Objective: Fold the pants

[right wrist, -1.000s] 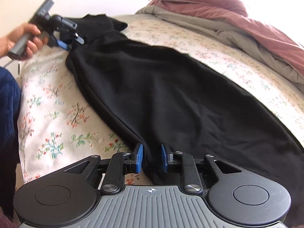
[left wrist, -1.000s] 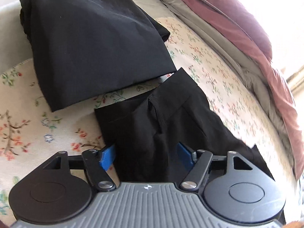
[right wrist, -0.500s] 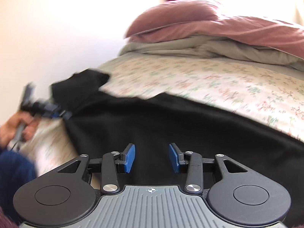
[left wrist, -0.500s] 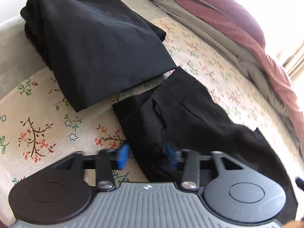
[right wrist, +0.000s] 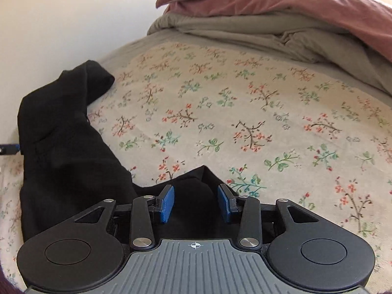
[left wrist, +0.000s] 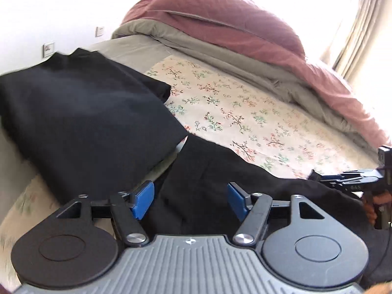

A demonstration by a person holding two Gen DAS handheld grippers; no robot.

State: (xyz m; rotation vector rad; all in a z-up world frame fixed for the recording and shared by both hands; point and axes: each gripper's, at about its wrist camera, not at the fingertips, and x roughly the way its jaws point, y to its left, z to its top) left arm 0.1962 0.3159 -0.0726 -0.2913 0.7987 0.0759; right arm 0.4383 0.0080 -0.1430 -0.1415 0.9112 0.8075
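Black pants (left wrist: pixel 220 176) lie across the floral bedsheet (left wrist: pixel 232 112). In the left wrist view my left gripper (left wrist: pixel 189 199) is open, its blue pads on either side of the pants' near edge. My right gripper shows at the far right of that view (left wrist: pixel 343 181), held by a hand. In the right wrist view the pants (right wrist: pixel 63 152) run along the left side and a peaked fold sits between the open pads of my right gripper (right wrist: pixel 196 202). The cloth under both grippers is hidden by their bodies.
A folded black garment (left wrist: pixel 80 122) lies on the bed to the left of the pants. A grey blanket (left wrist: pixel 220 51) and a pink duvet (left wrist: pixel 232 14) are piled at the far side of the bed. A white wall with outlets (left wrist: pixel 49 49) stands behind.
My right gripper went from nearly shut on the pants' edge to open and swung toward the left one. My left gripper narrowed, then opened wide. The pants now lie bunched shorter.
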